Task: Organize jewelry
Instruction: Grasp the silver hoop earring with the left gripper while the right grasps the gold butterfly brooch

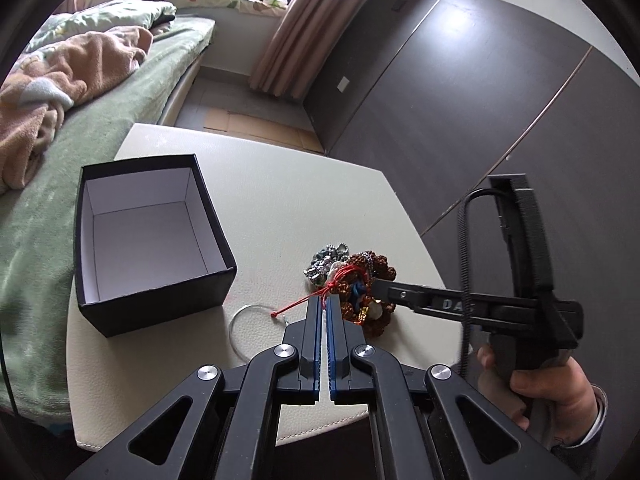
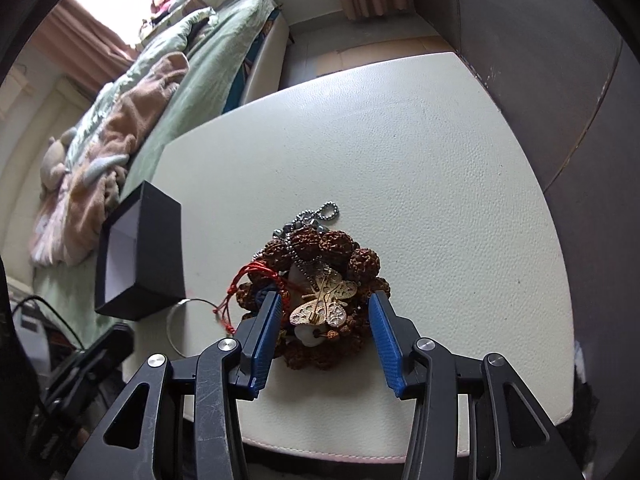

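Note:
A pile of jewelry lies on the white table (image 1: 280, 184): a brown bead bracelet (image 2: 332, 248), a gold butterfly brooch (image 2: 324, 304) on top, a silver ball chain (image 2: 326, 212), a red cord (image 1: 304, 304) and a thin metal ring (image 1: 248, 332). An open black box (image 1: 148, 232) with a white inside stands to the left; it also shows in the right wrist view (image 2: 140, 252). My left gripper (image 1: 324, 300) is shut on the red cord at the pile's near edge. My right gripper (image 2: 324, 300) is open, its blue pads on either side of the brooch and beads.
A bed with a green sheet (image 1: 80, 160) and a tan blanket (image 1: 80, 76) lies left of the table. A dark wardrobe (image 1: 460, 92) stands to the right. A pink curtain (image 1: 300, 28) hangs behind. The table's near edge (image 2: 340, 452) is close to the grippers.

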Tool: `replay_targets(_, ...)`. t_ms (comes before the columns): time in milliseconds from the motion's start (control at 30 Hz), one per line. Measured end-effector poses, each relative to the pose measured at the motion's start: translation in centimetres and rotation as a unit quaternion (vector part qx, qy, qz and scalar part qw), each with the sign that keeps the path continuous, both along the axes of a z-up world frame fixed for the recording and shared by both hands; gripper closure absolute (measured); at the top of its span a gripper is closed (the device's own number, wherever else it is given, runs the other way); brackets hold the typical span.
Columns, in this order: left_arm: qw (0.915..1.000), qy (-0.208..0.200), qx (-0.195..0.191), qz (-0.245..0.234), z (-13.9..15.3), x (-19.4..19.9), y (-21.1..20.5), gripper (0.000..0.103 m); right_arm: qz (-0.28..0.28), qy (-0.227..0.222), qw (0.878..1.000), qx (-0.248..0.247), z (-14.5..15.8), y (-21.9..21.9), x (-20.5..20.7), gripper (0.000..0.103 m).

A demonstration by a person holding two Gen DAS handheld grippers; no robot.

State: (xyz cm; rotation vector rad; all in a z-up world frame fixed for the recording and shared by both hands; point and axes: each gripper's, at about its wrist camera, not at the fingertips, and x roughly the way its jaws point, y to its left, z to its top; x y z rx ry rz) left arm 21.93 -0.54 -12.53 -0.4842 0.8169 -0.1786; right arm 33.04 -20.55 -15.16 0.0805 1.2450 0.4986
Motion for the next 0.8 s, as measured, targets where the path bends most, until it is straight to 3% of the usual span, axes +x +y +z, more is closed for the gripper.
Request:
replay_targets(133,1.0,-0.006,-0.003,0.004,0.4,-0.4,0.3,0.101,0.01,0.002,0.999,-0.041,-0.5,0.7,0.3,0.059)
replay_targets(233,0.9999,-0.008,-0.004,0.006,0.5,-0.6,0.6,0.101,0.008,-0.001,0.998,-0.058,-0.8,0.6,0.5,0.068)
replay_targets(267,0.9999,-0.008,-0.004,0.007,0.6,-0.7,0.8,0.101,0.007,0.001,0.999,-0.053,-0.7,0.4,0.5,0.073)
replay_targets(467,0.9999,0.013,0.008,-0.007,-0.7,-0.6,0.4,0.101,-0.007,0.004,1.0,-0.016,0.4,-1.1,-0.2,0.073)
replay_targets(667,0.9978,0.054,0.026,-0.029,-2.8,-0.1,-1.0,0.098,-0.027,0.029,0.998,0.057,0.6,-3.3,-0.8,0.073)
replay_targets(700,0.9975,0.057,0.028,-0.031,-3.1,0.0,-1.2,0.091,-0.032,0.032,0.997,0.065,0.6,-3.7,-0.9,0.073)
replay_targets(767,0.9969,0.06,0.036,-0.035,-3.5,0.0,-1.6,0.059,-0.043,0.038,0.994,0.088,0.7,-4.7,-1.1,0.073)
replay_targets(800,0.9968,0.059,0.039,-0.037,-3.7,-0.1,-1.7,0.032,-0.048,0.039,0.993,0.096,0.6,-5.0,-1.2,0.073)
